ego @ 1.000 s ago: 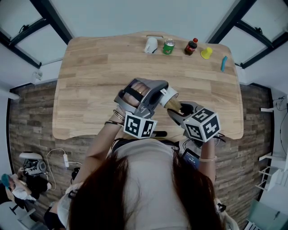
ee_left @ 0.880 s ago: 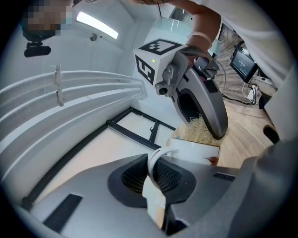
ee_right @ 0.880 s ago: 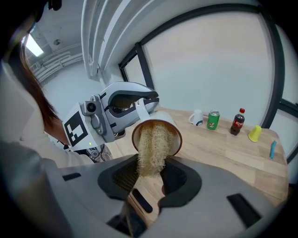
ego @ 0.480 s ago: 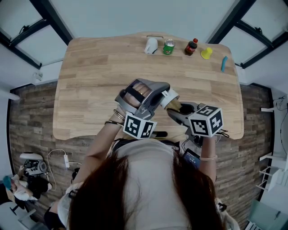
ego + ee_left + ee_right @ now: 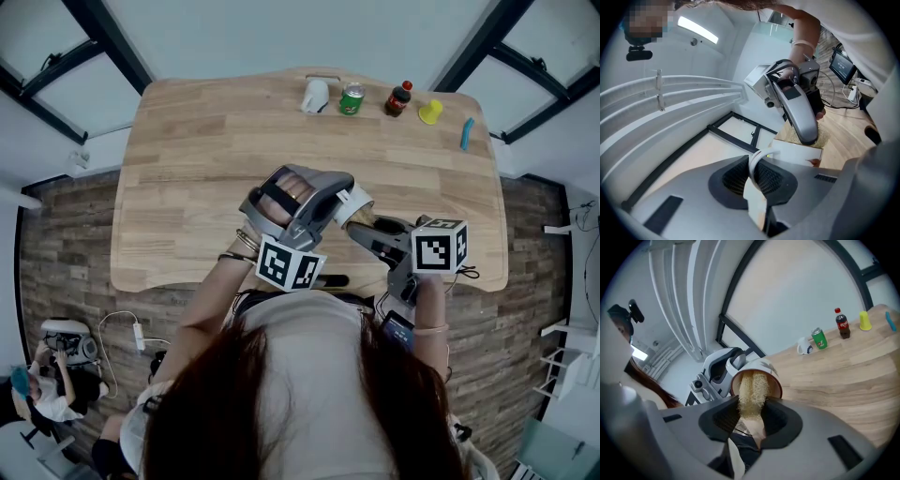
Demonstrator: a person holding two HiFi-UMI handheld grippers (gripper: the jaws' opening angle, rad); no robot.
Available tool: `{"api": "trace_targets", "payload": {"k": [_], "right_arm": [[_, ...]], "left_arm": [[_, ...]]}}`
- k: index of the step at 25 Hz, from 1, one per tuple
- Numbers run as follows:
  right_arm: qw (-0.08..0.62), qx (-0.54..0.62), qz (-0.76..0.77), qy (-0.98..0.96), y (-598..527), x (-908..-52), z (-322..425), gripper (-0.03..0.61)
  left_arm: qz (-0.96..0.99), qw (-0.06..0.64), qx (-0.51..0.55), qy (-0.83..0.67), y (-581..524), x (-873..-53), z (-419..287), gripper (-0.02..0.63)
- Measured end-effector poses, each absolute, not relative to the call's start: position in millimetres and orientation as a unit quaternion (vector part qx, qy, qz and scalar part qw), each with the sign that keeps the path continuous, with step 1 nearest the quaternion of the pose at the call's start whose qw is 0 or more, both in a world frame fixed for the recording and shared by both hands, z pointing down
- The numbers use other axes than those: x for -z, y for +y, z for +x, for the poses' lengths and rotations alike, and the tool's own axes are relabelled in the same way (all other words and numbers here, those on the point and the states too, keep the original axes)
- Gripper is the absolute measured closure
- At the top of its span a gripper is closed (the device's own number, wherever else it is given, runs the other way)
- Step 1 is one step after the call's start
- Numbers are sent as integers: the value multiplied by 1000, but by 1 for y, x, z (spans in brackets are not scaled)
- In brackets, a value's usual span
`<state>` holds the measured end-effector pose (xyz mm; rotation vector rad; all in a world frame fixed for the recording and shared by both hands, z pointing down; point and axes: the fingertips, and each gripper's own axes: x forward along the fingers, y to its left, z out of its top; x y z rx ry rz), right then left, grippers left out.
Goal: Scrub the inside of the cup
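Gripping cup by handle, left claw, right claw clamping loofah, tip hidden inside

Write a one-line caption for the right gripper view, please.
The right gripper holds a loofah scrubber inside the cup gripped by the left gripper.

Directly ahead of the right gripper we find the cup and left gripper blocking passage, bare table open to its right, with mug, can, bottle and yellow cone lined up far beyond.
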<state>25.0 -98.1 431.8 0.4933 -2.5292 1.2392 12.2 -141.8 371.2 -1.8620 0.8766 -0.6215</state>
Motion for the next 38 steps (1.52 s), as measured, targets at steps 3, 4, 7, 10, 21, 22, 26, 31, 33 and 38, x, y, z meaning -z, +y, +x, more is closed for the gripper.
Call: {"api": "trace_targets", "payload": {"k": [3, 4, 7, 10, 21, 22, 26, 31, 33, 38], "right_arm": [[107, -455, 164, -869, -101, -430, 24, 437], [96, -464, 162, -865, -102, -429, 24, 437], [58, -491, 156, -855, -106, -425, 25, 438], [18, -506, 144, -850, -110, -417, 24, 439], [-69, -584, 137, -797, -119, -419, 26, 445], [-76, -590, 135, -792, -119, -419, 25, 445], [-105, -616, 125, -770, -120, -419, 25, 445], [-152, -660, 104, -728, -123, -420, 26, 445], [-179, -684, 91, -701, -124, -421, 26, 445], [-235, -730, 63, -638, -125, -420, 25, 445]], "left_arm": [[-763, 474, 250, 362, -143, -371, 10, 584], [-763, 473, 249, 364, -143, -370, 10, 584], [-762, 472, 245, 370, -144, -368, 9, 583], [-762, 471, 241, 374, -144, -365, 9, 583], [-758, 469, 237, 387, -148, -363, 3, 583], [-757, 468, 237, 388, -148, -363, 3, 584], [-756, 467, 236, 392, -149, -363, 1, 584], [-756, 465, 234, 397, -150, -362, -1, 583], [-754, 467, 233, 399, -149, -361, -2, 584], [-748, 473, 233, 403, -148, -359, -3, 584]]}}
